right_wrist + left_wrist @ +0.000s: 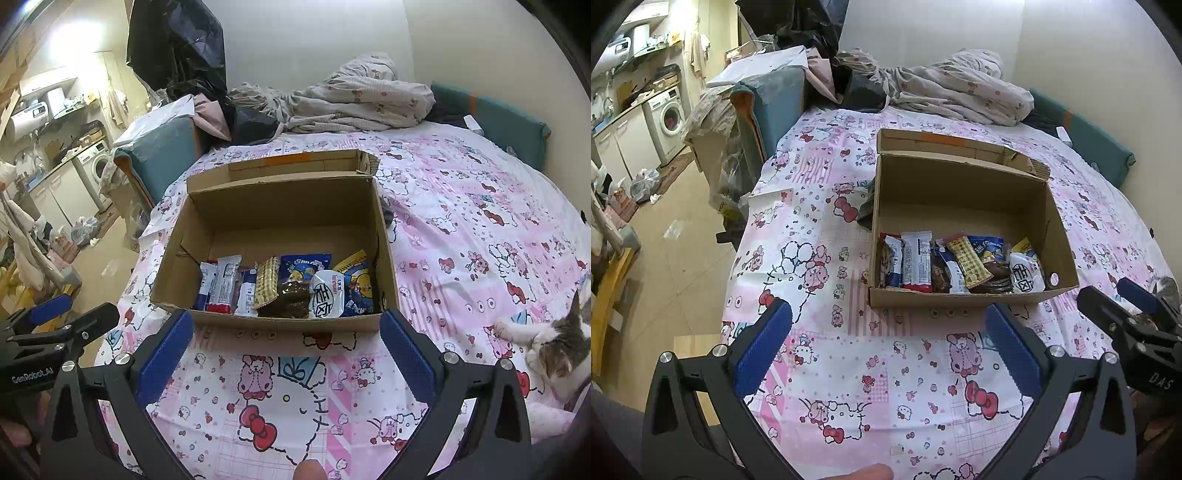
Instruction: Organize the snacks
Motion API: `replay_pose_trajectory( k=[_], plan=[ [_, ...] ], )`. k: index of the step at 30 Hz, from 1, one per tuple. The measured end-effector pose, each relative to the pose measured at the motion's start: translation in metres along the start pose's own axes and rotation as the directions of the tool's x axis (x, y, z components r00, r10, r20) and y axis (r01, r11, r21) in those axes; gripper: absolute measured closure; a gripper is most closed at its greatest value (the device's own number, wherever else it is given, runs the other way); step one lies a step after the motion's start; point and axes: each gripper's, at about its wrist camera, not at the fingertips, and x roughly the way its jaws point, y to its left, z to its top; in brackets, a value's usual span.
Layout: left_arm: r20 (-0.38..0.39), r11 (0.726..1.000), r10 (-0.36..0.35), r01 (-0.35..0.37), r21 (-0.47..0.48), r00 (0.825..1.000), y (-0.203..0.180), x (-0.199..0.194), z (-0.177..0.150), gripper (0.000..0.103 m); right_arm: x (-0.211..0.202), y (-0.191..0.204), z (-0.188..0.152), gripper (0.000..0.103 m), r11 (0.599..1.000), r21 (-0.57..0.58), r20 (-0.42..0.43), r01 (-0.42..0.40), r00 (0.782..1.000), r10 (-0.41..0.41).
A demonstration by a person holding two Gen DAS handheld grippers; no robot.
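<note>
Pink cartoon-print sheet [849,369] covered the bed where you worked, with a rumpled quilt [362,96] heaped beyond the box [173,266] near the wall. Your left gripper [886,339] hung spread wide and empty just short of the box's near wall, and your right gripper [286,341] hung likewise, fingers parted, holding nothing. Both aimed at the box, which stood open with its flap folded back on the far side. Snacks [284,284] lay in a row along the box's near wall, packets leaning side by side: a red-and-white bar at the box's left end, a yellow wafer bar midway, a dark brown packet and a white round one toward the right. A cat [554,347] lay on the sheet well right of the box, beside your right gripper. Only the box's near wall stood between the grippers and the snacks.
</note>
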Motion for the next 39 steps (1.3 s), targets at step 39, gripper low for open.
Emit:
replay_pose_trajectory(
  k=[39],
  plan=[
    [0.002, 1.000, -0.002, 0.002, 0.000, 1.000, 0.0013, 0.0027, -0.0001, 0.000, 0.0014, 0.0021, -0.0002, 0.000, 1.000, -0.018, 0.000, 0.006, 1.000, -0.006]
  ],
)
